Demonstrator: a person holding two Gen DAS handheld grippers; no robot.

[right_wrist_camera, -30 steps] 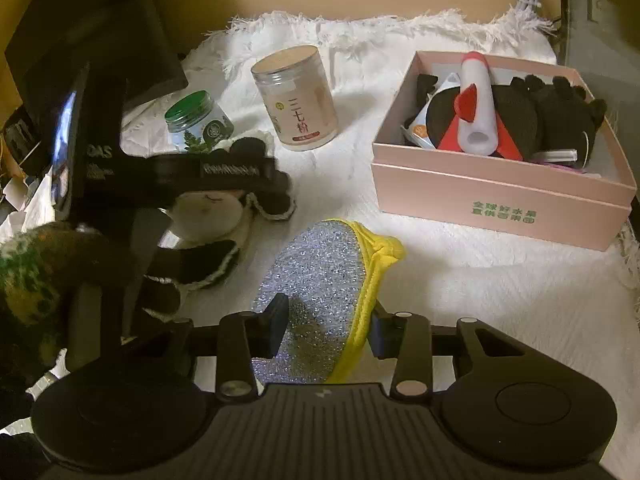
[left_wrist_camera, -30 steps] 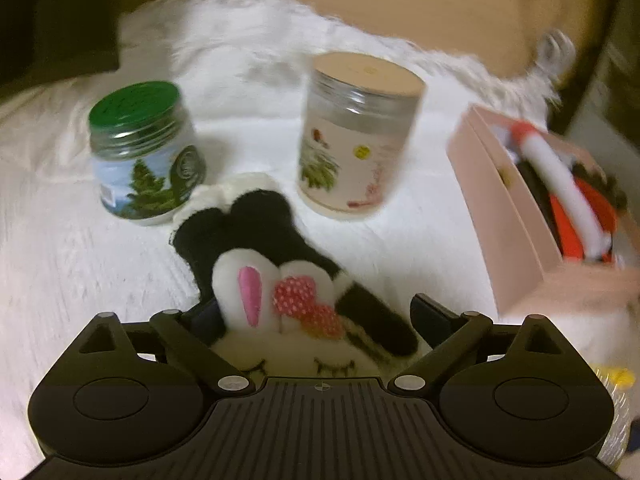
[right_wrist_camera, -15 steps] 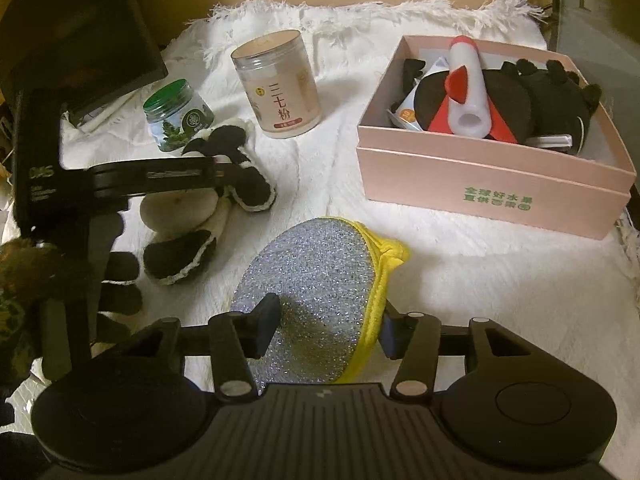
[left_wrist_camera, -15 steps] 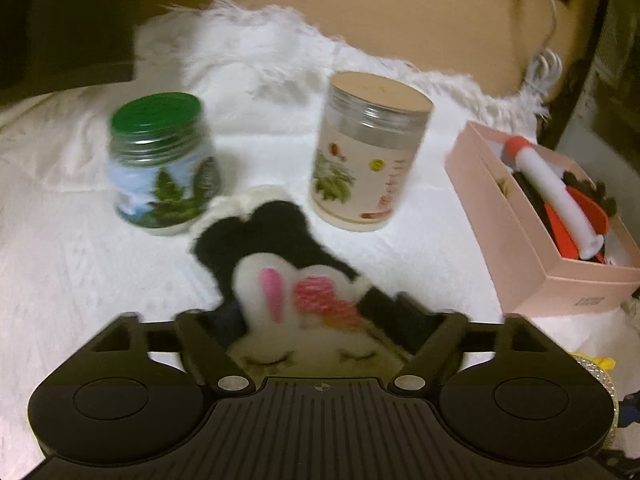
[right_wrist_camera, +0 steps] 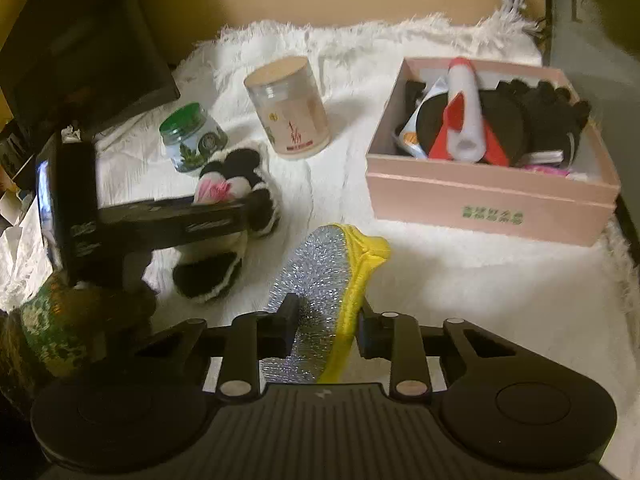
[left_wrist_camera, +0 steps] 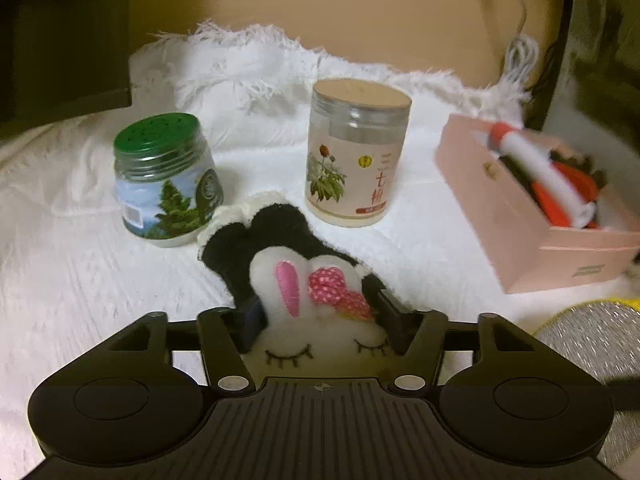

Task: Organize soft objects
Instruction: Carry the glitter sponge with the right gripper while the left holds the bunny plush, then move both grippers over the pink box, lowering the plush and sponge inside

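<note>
**Squeeze both soft things, then lift**

Your left tongs [left_wrist_camera: 318, 316] are closing around the bunny toy [left_wrist_camera: 316, 300]. Your right tongs [right_wrist_camera: 324, 330] are closing on the shiny scrub mitt [right_wrist_camera: 320, 280]. Both lie on the white blanket [right_wrist_camera: 460, 280]. Grip firmly, lift toward the pink box [right_wrist_camera: 488, 208].

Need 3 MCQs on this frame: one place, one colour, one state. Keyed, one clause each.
1. The silver scrubbing pad lies:
A in the box
B on the white blanket
C on a jar

2. The shorter jar's lid is:
A green
B red
C tan

3. The pink box is:
A lidded
B empty
C open, holding items

Key:
1 B: it rests on the blanket before the box, between the closing pads of the right tool.
2 A: green cap; the taller jar has the tan one.
3 C: no lid, soft things inside.
</note>
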